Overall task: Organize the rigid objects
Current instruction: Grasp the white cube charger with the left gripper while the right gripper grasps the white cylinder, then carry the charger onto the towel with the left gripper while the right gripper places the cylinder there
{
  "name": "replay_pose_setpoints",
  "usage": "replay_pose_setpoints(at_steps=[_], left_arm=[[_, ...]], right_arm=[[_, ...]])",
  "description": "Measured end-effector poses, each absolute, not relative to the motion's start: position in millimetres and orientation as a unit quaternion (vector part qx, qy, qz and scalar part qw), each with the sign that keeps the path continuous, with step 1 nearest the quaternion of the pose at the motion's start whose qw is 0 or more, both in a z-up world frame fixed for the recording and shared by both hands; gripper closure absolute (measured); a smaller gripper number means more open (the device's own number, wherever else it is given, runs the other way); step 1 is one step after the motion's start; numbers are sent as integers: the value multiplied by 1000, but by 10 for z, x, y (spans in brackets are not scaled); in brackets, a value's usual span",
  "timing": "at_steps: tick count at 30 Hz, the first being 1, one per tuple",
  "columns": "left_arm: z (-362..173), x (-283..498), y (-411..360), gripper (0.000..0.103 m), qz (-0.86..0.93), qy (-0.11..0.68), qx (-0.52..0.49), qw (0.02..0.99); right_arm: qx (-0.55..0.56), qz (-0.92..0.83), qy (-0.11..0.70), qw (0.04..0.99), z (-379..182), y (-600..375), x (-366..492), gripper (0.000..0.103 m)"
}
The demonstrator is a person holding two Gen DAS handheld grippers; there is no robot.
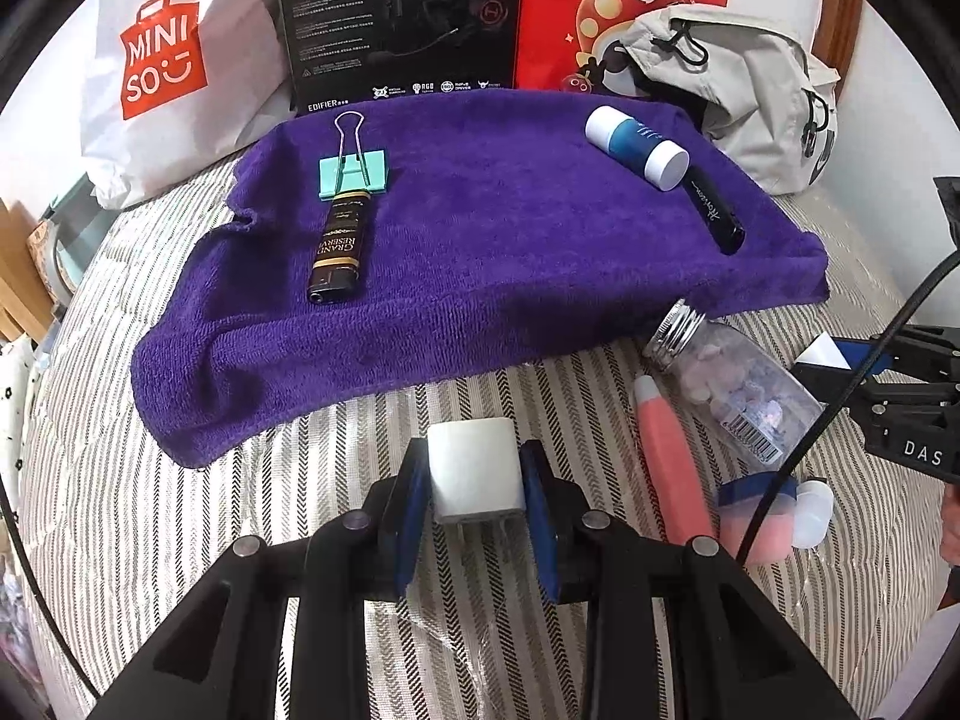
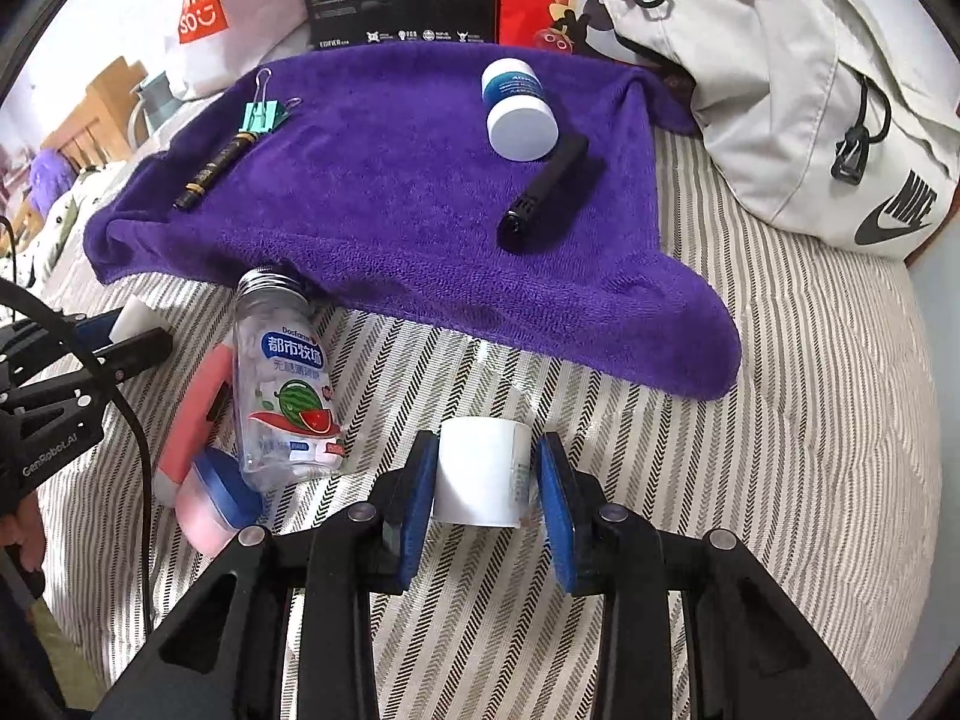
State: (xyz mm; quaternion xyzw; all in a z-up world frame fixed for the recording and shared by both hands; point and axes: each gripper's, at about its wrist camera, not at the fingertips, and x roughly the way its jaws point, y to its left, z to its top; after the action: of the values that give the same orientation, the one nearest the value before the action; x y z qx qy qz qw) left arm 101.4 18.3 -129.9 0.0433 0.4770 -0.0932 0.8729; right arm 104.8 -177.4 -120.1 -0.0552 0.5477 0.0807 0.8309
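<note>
Left fingers (image 1: pixel 474 483): pinching a white charger plug (image 1: pixel 473 471) by its flat sides, prongs pointing back toward me; it sits just above the striped bed (image 1: pixel 300 510), short of the towel's near edge.
Purple towel (image 1: pixel 480 240): straight ahead of both hands; its left side holds a teal binder clip (image 1: pixel 354 171) touching a black lighter (image 1: pixel 339 252), both lying lengthwise away from me; the middle is bare.
Loose pieces between my hands: a clear candy bottle (image 2: pixel 282 378) and a pink tube (image 2: pixel 192 420) lie side by side on the bed, nearer my left.
Right fingers (image 2: pixel 486 489): set around a white cylinder (image 2: pixel 480 471); the left pad touches, the right shows a thin gap, so I cannot tell whether I grip it.
Towel's right side: a blue-and-white bottle (image 2: pixel 519 111) touching a black pen-like stick (image 2: pixel 546 192), ahead of my right fingers.
Judgement: each hand needs a short forward carry; the bare middle is the likely spot.
</note>
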Motion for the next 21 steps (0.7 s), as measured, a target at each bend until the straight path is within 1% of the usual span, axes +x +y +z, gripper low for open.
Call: replay_pose_setpoints(at_steps=[3,6,10,21], left_arm=[[-1299,1013,174,74,-92,476,46,873],[-1293,1019,176,75,-92,480,45,871],[-1293,1018,180,75,-93,485,46,868],[-1294,1016,183,75,-90,483,42,870]], right_arm=[[-50,82,546,832,-1188,-1817,1032,73],[-42,86,544,834,-1175,-1847,1014,74],[-27,93,544,833,-1160,-1885,1002,74],[-38,92,535,839,-1163,-1855,976,74]])
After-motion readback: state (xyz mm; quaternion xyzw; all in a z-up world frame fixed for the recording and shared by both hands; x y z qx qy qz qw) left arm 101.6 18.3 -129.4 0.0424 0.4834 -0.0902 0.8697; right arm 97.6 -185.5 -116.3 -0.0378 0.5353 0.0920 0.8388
